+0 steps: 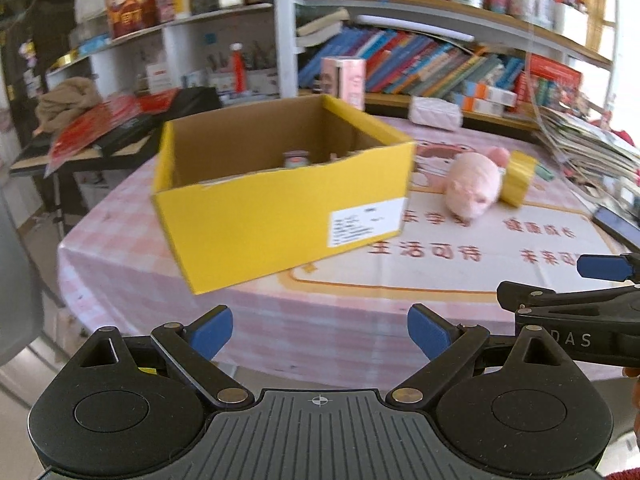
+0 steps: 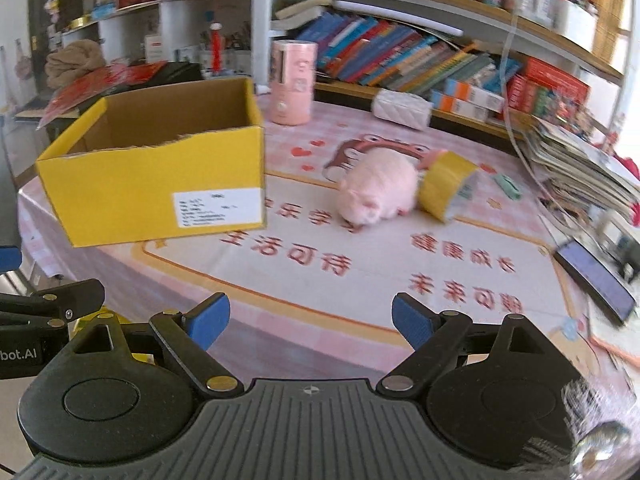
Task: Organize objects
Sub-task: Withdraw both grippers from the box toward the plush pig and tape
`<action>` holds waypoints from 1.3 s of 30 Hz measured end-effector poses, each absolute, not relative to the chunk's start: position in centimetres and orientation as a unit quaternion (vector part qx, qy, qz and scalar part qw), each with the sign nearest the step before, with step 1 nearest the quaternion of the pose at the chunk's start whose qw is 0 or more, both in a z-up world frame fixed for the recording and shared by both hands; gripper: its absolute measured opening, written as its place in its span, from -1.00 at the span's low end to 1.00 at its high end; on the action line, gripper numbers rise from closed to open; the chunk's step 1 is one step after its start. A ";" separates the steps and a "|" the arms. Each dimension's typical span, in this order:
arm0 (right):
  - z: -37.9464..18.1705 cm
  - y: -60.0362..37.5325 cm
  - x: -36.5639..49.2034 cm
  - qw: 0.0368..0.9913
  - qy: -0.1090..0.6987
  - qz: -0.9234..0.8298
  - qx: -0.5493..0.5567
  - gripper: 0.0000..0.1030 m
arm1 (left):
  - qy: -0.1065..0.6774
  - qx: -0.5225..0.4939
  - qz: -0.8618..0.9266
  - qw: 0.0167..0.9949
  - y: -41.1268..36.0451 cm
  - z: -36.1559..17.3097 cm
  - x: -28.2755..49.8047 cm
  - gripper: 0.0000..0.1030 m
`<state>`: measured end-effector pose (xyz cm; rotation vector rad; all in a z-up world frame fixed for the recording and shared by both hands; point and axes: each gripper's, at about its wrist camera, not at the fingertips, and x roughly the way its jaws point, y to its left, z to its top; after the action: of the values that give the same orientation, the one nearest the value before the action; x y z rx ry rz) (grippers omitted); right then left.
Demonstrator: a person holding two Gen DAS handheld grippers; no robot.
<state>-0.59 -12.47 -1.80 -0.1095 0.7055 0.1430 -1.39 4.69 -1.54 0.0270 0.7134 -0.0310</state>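
A yellow cardboard box point(image 1: 280, 208) stands open on the pink-clothed table; it also shows in the right wrist view point(image 2: 160, 184). A small jar point(image 1: 297, 158) sits inside it. A pink plush pig point(image 1: 474, 188) lies right of the box, touching a yellow tape roll point(image 1: 518, 176); both show in the right wrist view, the pig point(image 2: 376, 192) and the roll point(image 2: 448, 186). My left gripper point(image 1: 320, 330) is open and empty, short of the table edge. My right gripper point(image 2: 310, 322) is open and empty over the table's near edge, and shows at the right of the left wrist view point(image 1: 568, 280).
A pink cylinder container point(image 2: 292, 82) and a white quilted pouch point(image 2: 402, 108) stand at the table's back. A stack of magazines point(image 2: 580, 168) and a dark phone point(image 2: 596, 276) lie at the right. Bookshelves point(image 2: 400, 52) rise behind. A side desk point(image 1: 80, 140) with red papers is at left.
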 end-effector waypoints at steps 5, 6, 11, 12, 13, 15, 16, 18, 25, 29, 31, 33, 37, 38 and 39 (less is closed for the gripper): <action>-2.0 -14.4 -1.2 0.935 0.349 0.034 -0.042 0.70 | 0.349 0.026 -0.051 0.935 2.9 -1.7 -1.0 0.86; -2.0 -14.9 -1.3 0.936 0.350 0.026 -0.038 0.70 | 0.350 0.029 -0.059 0.934 2.5 -1.7 -0.9 0.86; -1.9 -16.9 -1.3 0.935 0.354 -0.008 -0.019 0.70 | 0.348 0.042 -0.092 0.932 0.5 -1.6 -0.2 0.87; -1.9 -17.2 -1.3 0.935 0.354 -0.012 -0.017 0.70 | 0.347 0.044 -0.099 0.931 0.1 -1.6 0.0 0.87; -1.9 -17.6 -1.3 0.935 0.355 -0.016 -0.015 0.71 | 0.347 0.045 -0.103 0.931 -0.3 -1.6 0.3 0.87; -1.9 -18.3 -1.3 0.934 0.355 -0.025 -0.015 0.71 | 0.347 0.046 -0.112 0.930 -1.1 -1.6 0.8 0.87; -1.9 -18.6 -1.2 0.934 0.355 -0.029 -0.015 0.71 | 0.346 0.047 -0.118 0.930 -1.5 -1.6 1.1 0.87; -1.9 -19.4 -1.1 0.934 0.354 -0.038 -0.014 0.71 | 0.345 0.050 -0.127 0.928 -2.6 -1.6 1.8 0.87; -1.9 -22.8 0.5 0.932 0.357 -0.063 -0.005 0.72 | 0.348 0.050 -0.157 0.923 -5.8 -1.4 4.3 0.87; -1.5 -24.3 2.2 0.934 0.351 -0.061 -0.007 0.72 | 0.342 0.049 -0.157 0.925 -7.4 -1.2 5.9 0.87; -1.4 -25.1 3.3 0.935 0.350 -0.057 -0.009 0.73 | 0.342 0.050 -0.154 0.926 -8.3 -1.1 6.8 0.87; -1.4 -25.9 4.4 0.935 0.351 -0.054 -0.009 0.73 | 0.343 0.050 -0.148 0.926 -9.1 -1.2 7.7 0.87; -1.4 -27.4 6.8 0.935 0.352 -0.040 -0.011 0.73 | 0.345 0.048 -0.133 0.928 -10.3 -1.3 9.3 0.87; -1.4 -27.7 7.3 0.935 0.352 -0.035 -0.012 0.73 | 0.344 0.047 -0.128 0.929 -10.6 -1.3 9.7 0.87; -1.4 -28.1 7.9 0.936 0.351 -0.029 -0.011 0.73 | 0.344 0.046 -0.123 0.930 -10.9 -1.3 10.1 0.87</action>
<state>7.89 -28.09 -1.43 -0.0225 0.7181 -0.0585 10.14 -10.91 -1.34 0.0938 0.7038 -0.2516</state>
